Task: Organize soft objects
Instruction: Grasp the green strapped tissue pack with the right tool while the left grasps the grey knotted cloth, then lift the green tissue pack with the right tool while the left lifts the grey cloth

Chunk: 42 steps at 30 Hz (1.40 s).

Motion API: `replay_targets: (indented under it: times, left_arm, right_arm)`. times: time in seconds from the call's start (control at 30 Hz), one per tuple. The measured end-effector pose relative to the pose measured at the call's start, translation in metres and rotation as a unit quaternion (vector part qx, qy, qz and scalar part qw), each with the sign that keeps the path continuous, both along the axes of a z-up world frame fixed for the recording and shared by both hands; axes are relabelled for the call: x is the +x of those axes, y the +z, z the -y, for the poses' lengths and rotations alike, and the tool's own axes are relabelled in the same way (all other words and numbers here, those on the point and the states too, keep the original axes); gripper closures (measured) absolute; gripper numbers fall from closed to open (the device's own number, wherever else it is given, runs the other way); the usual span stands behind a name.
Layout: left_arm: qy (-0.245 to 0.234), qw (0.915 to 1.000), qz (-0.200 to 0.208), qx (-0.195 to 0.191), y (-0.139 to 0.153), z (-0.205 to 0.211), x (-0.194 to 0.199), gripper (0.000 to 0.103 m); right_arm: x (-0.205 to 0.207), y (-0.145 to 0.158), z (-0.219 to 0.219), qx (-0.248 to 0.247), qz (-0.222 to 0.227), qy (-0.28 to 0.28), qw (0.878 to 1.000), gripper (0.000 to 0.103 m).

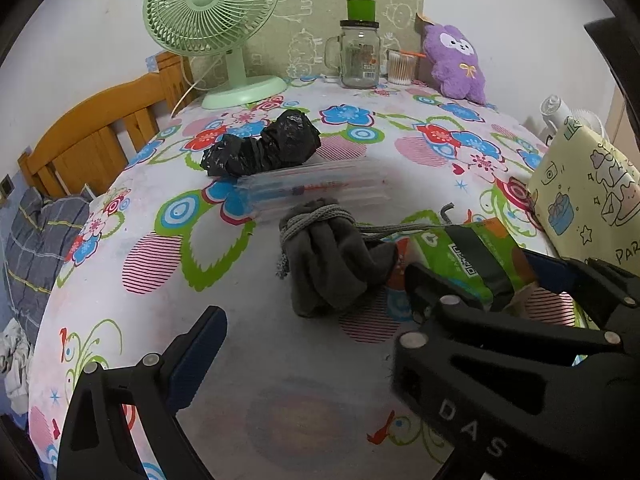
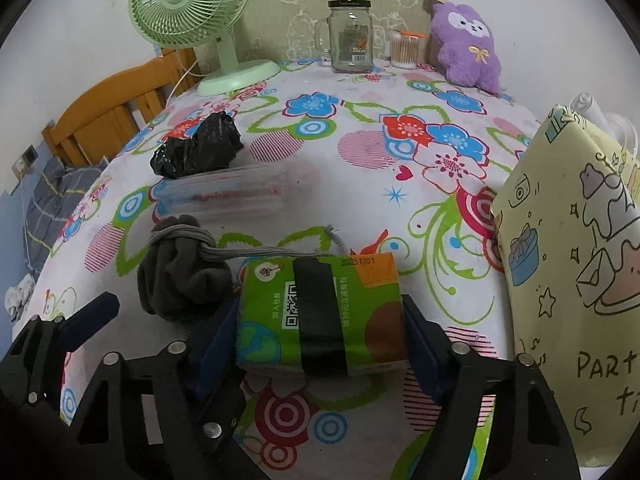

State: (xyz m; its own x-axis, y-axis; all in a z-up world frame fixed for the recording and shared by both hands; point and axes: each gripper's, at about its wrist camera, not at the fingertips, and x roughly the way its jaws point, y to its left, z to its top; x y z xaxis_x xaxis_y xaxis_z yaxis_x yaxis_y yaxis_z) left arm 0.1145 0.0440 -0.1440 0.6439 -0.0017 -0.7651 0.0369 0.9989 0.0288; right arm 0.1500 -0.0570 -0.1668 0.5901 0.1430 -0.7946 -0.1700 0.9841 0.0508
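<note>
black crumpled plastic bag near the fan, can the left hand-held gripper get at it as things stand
Probably yes. The left hand-held gripper is open and empty. The black crumpled plastic bag lies uncovered beyond the grey drawstring pouch and clear plastic sleeve, so it would need to reach over those.

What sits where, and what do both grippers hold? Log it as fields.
surface: flowered tablecloth
right gripper: closed on tissue pack
left gripper: open, empty
grey drawstring pouch: just left of the pack
black bag: behind clear case
back edge: fan, jar, purple plush
</note>
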Motion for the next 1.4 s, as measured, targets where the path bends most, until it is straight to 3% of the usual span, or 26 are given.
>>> replay_targets:
  times: [0.6,0.67,0.83,0.93,1.4]
  left_arm:
    - [0.021,0.9997,0.012,-0.002,0.012,0.001,0.023,0.004]
    - [0.026,0.9996,0.008,-0.005,0.010,0.000,0.026,0.009]
    - [0.037,0.9985,-0.022,-0.034,0.003,-0.008,0.037,0.032]
    - [0.035,0.9985,-0.020,-0.038,0.003,-0.007,0.035,0.042]
    - [0.008,0.9982,-0.010,-0.058,0.015,0.009,0.020,0.050]
  right_arm:
    - [0.011,0.018,0.024,0.027,0.016,-0.036,0.999,0.030]
    - [0.013,0.018,0.025,0.028,0.017,-0.038,0.999,0.030]
    - [0.015,0.017,0.022,0.031,0.015,-0.032,0.999,0.030]
    - [0.017,0.017,0.023,0.032,0.015,-0.031,0.999,0.030]
    - [0.005,0.026,0.025,0.030,0.020,-0.024,0.999,0.029]
